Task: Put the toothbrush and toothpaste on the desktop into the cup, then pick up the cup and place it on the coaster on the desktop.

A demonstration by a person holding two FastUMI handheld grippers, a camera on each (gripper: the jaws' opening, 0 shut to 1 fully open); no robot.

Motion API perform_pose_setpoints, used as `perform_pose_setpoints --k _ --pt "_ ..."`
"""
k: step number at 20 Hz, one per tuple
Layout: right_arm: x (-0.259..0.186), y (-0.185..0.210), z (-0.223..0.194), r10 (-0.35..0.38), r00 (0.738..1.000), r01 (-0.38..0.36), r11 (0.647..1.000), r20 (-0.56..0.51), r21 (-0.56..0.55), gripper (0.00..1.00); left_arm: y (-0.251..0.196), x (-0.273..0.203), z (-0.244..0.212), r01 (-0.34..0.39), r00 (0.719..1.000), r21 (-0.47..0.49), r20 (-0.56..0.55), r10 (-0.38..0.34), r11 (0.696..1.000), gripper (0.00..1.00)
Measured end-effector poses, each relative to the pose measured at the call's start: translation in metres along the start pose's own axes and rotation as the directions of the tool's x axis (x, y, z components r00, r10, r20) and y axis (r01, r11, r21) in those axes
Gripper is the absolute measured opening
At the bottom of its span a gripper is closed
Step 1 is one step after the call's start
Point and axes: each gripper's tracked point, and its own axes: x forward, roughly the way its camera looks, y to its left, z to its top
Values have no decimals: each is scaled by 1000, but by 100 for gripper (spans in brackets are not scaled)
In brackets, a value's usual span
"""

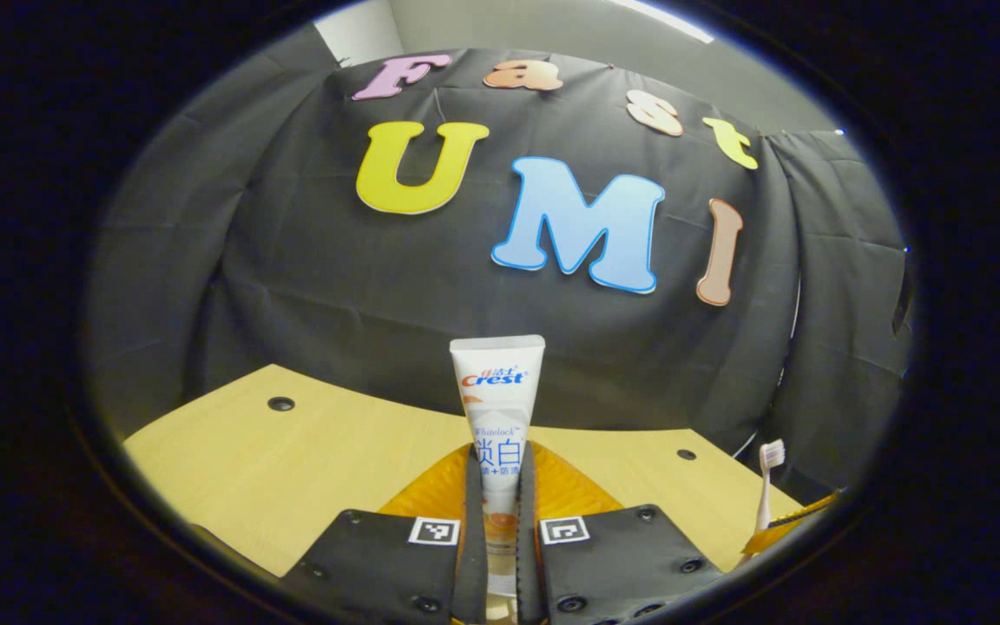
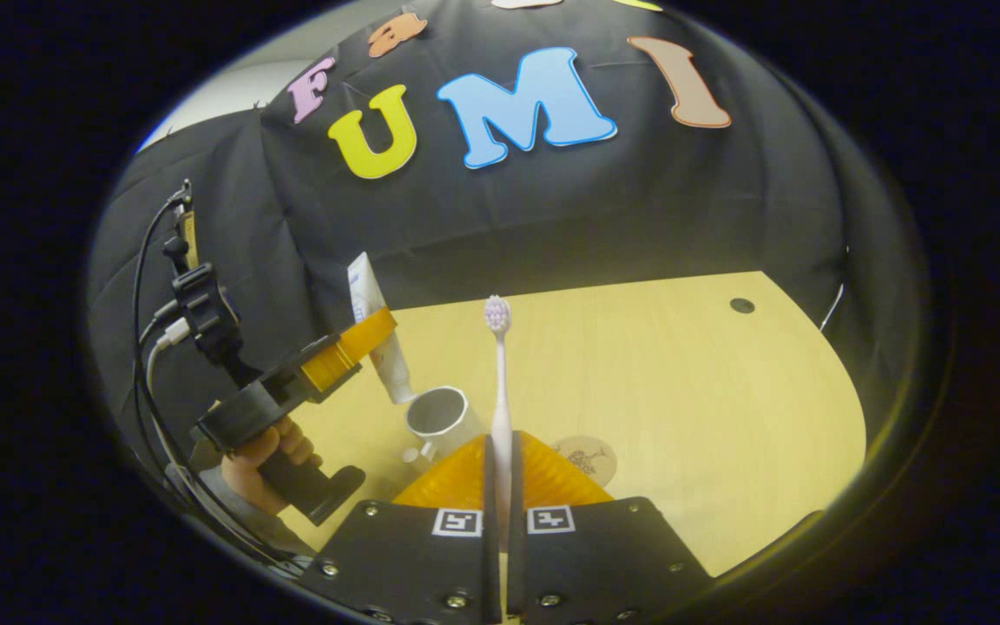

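Observation:
My left gripper [image 1: 498, 473] is shut on a white toothpaste tube [image 1: 497, 391], which stands upright between its fingers above the wooden desktop [image 1: 292, 469]. My right gripper [image 2: 498, 464] is shut on a pale pink toothbrush [image 2: 498, 382], bristles up. In the right gripper view the left gripper [image 2: 352, 347] hangs over a grey cup [image 2: 437, 415], the toothpaste [image 2: 374, 330] slanting down toward its rim. A round brown coaster [image 2: 587, 456] lies on the desk just right of the cup. The toothbrush head [image 1: 771, 453] shows at the right edge of the left gripper view.
A person's hand [image 2: 270, 451] holds the left gripper's handle, with cables [image 2: 148, 347] trailing above it. The desktop [image 2: 682, 391] has small dark holes [image 2: 741, 305] near its far edge. Black cloth walls close the booth behind and to both sides.

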Motion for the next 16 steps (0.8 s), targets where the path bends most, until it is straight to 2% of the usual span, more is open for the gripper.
perform_pose_setpoints --k 4,7,16 --pt "8 1 4 -6 1000 6 1000 0 3 4 -6 15 -25 27 999 -3 -43 -27 1000 21" --pt "12 2 2 -6 1000 6 1000 -9 10 5 -9 16 -36 44 997 31 -71 -42 999 23" --pt "17 11 2 6 1000 -6 1000 -13 20 5 -5 8 -75 72 976 57 -210 -59 996 39"
